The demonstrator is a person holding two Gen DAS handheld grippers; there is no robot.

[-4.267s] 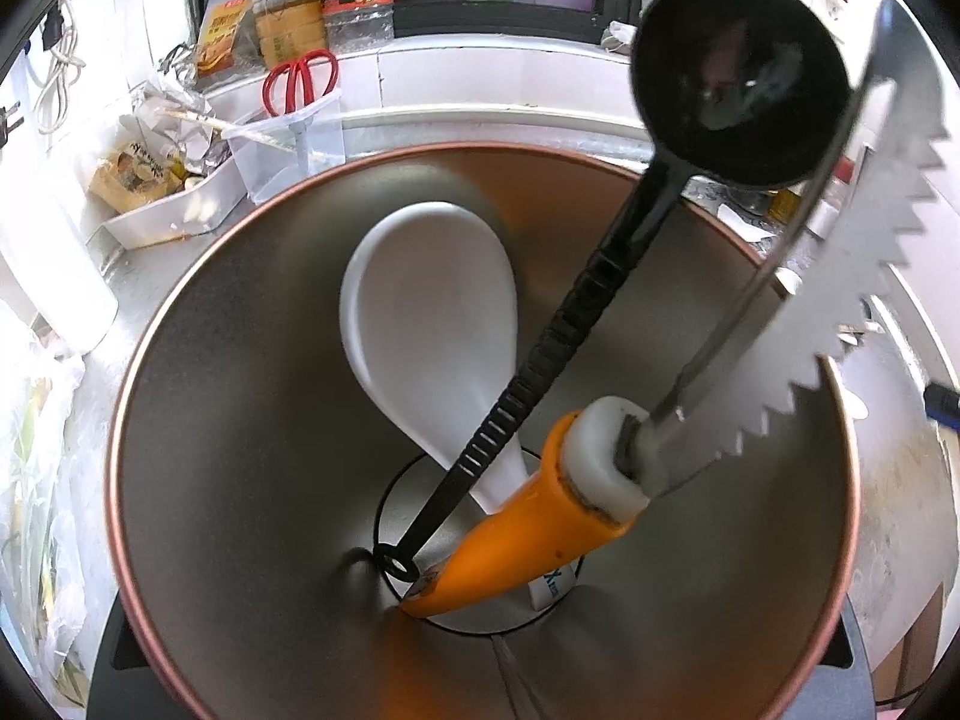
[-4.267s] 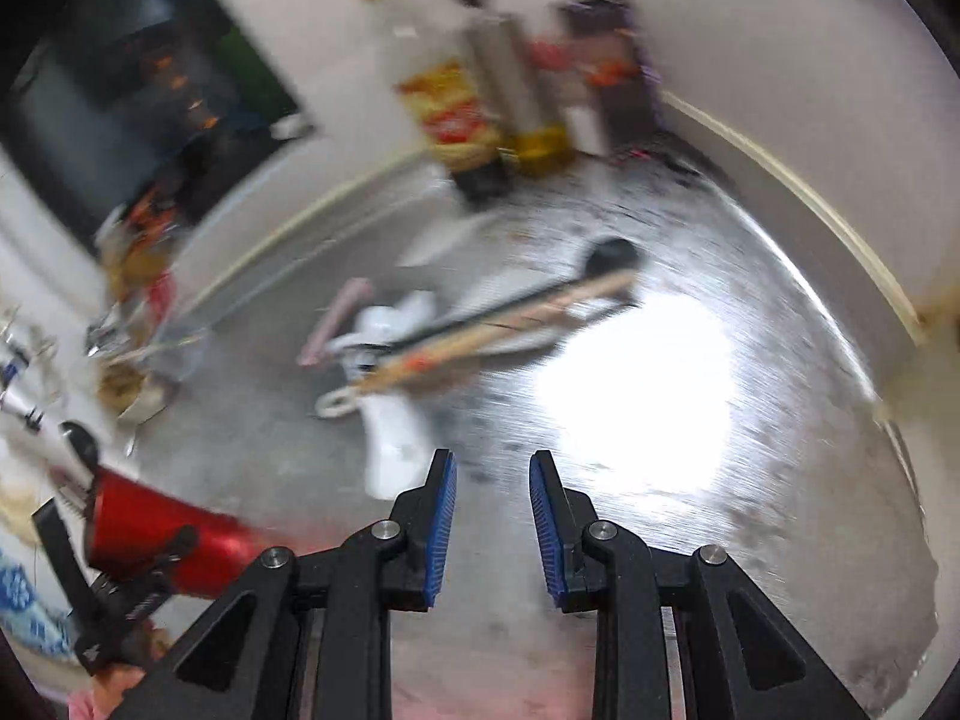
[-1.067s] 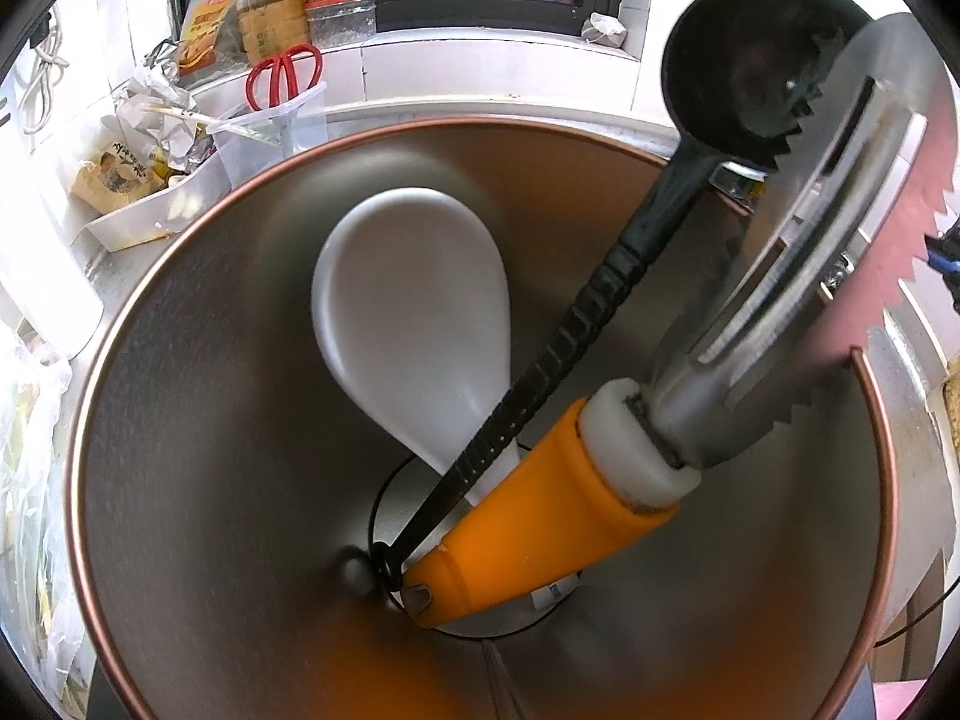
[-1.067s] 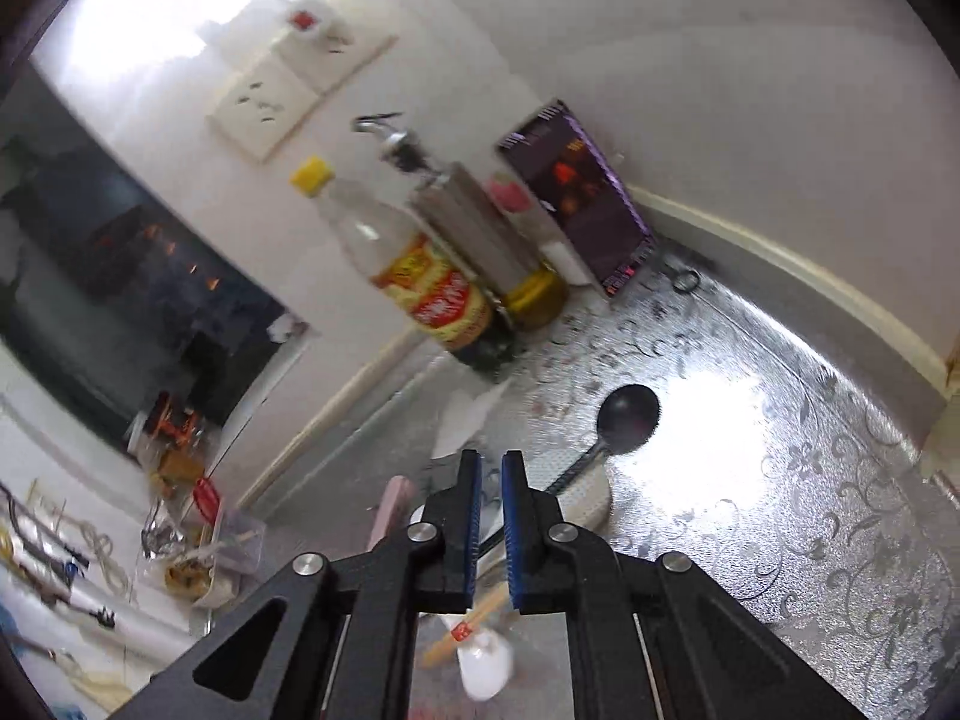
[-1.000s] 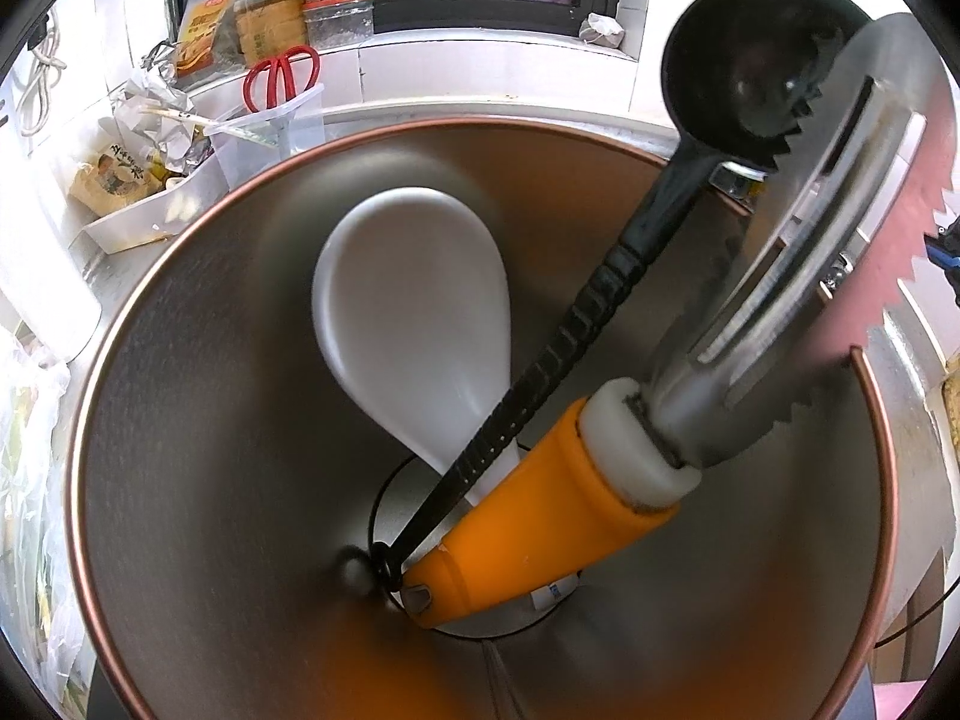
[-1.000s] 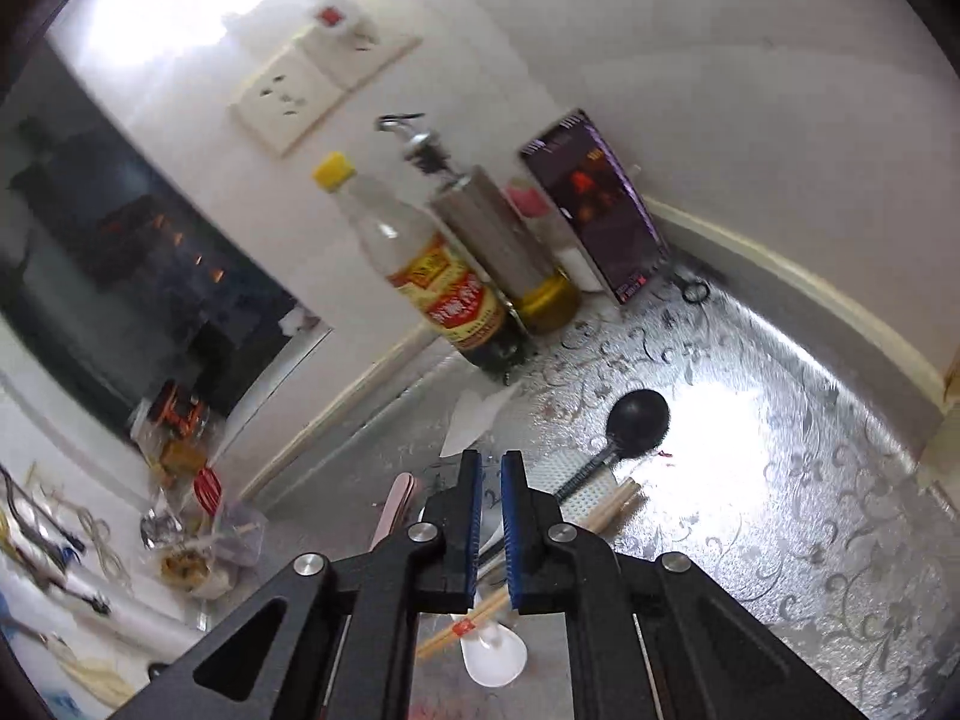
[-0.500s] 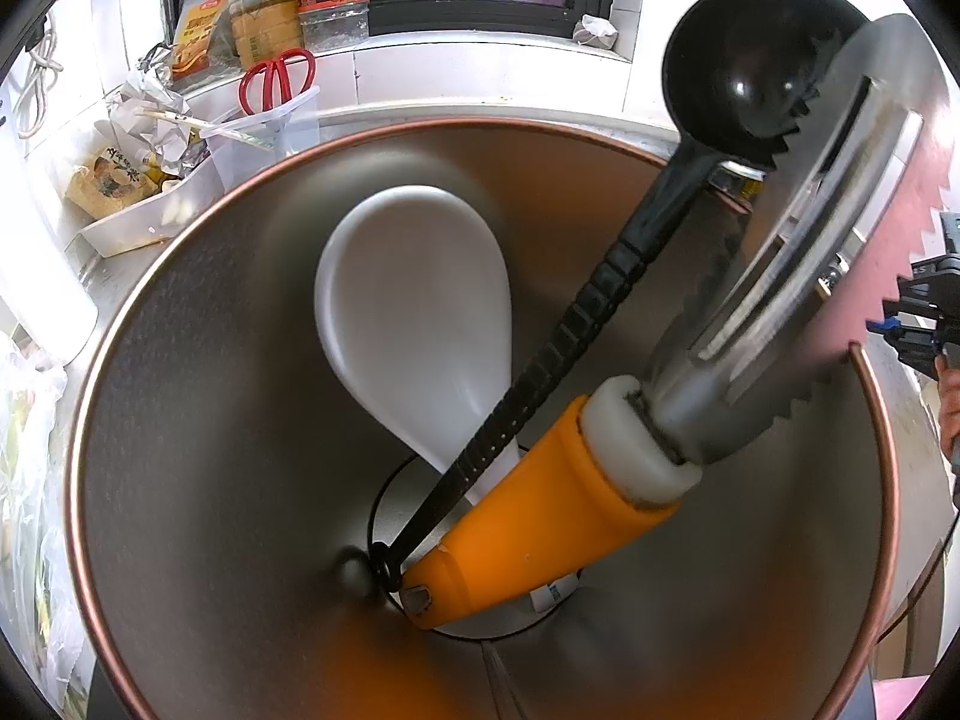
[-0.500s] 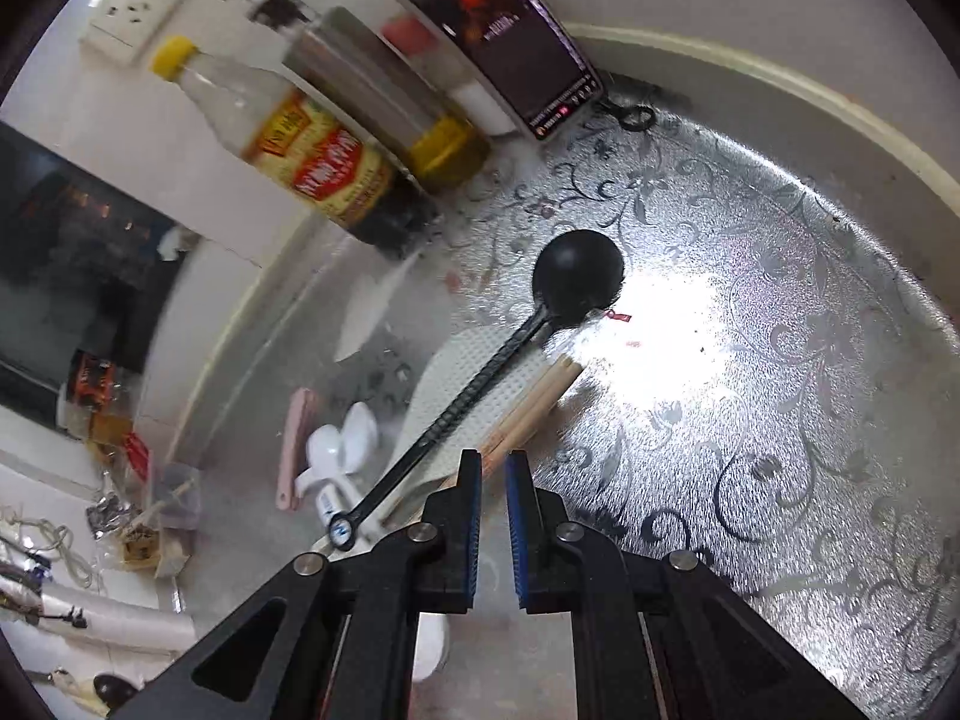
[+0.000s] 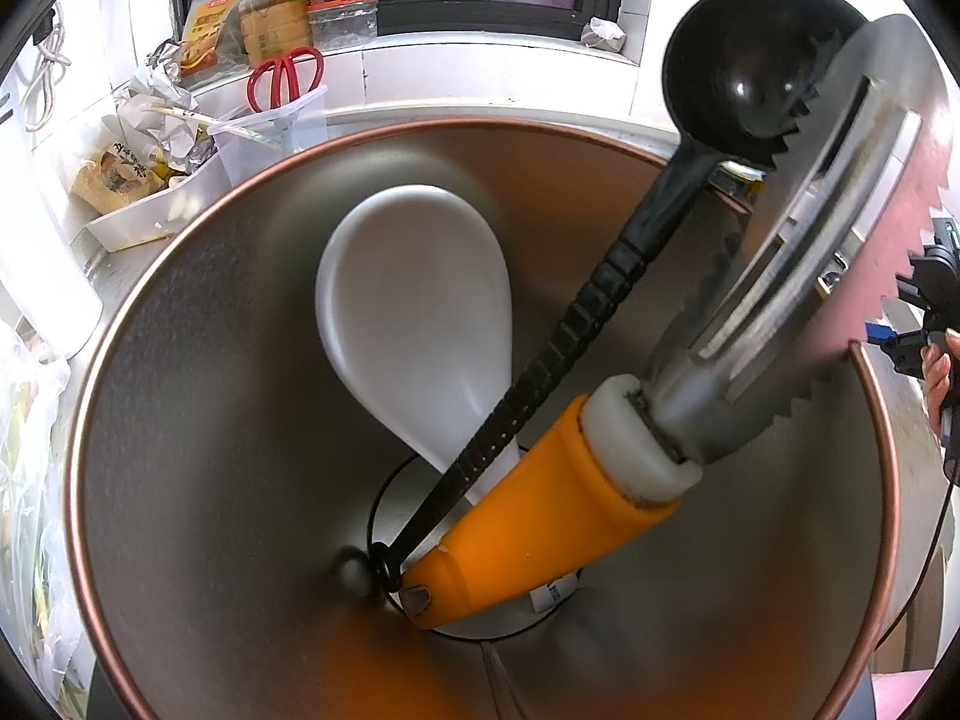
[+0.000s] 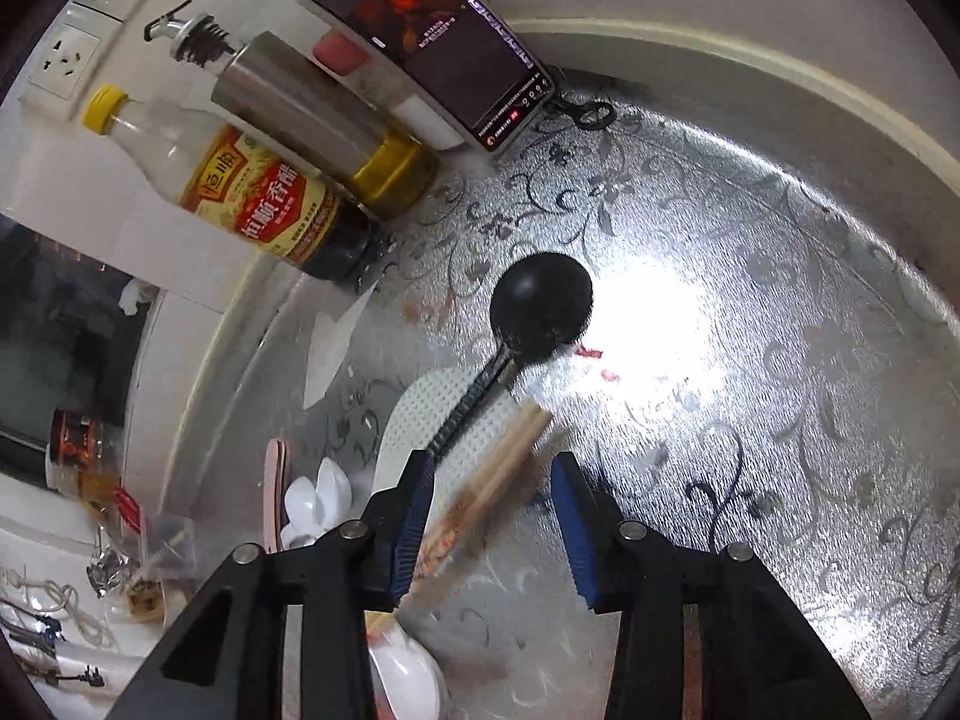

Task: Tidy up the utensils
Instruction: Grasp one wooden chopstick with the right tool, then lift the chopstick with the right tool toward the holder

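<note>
A metal utensil holder (image 9: pixel 180 420) with a copper rim fills the left wrist view, gripped by my left gripper, whose fingers are hidden. Inside it lean a white rice paddle (image 9: pixel 414 300), a black ladle (image 9: pixel 738 66) and an orange-handled serrated spatula (image 9: pixel 540 528). Low over the patterned counter, my right gripper (image 10: pixel 492 468) has its jaws opening. Wooden chopsticks (image 10: pixel 510 450) lie between its fingers, untouched by the pads. The chopsticks rest on a white perforated paddle (image 10: pixel 414 414), and a black spoon (image 10: pixel 540 306) lies across it.
A vinegar bottle (image 10: pixel 240 192), a steel oil dispenser (image 10: pixel 312 114) and a phone (image 10: pixel 432 42) stand against the far wall. White spoons (image 10: pixel 318 498) and a pink utensil (image 10: pixel 276 480) lie to the left. Red scissors (image 9: pixel 282 78) and a white tray (image 9: pixel 138 204) sit behind the holder.
My right gripper has dropped toward the counter, rolled, and gone from shut to open around the chopsticks. The left gripper and the holder have stayed still.
</note>
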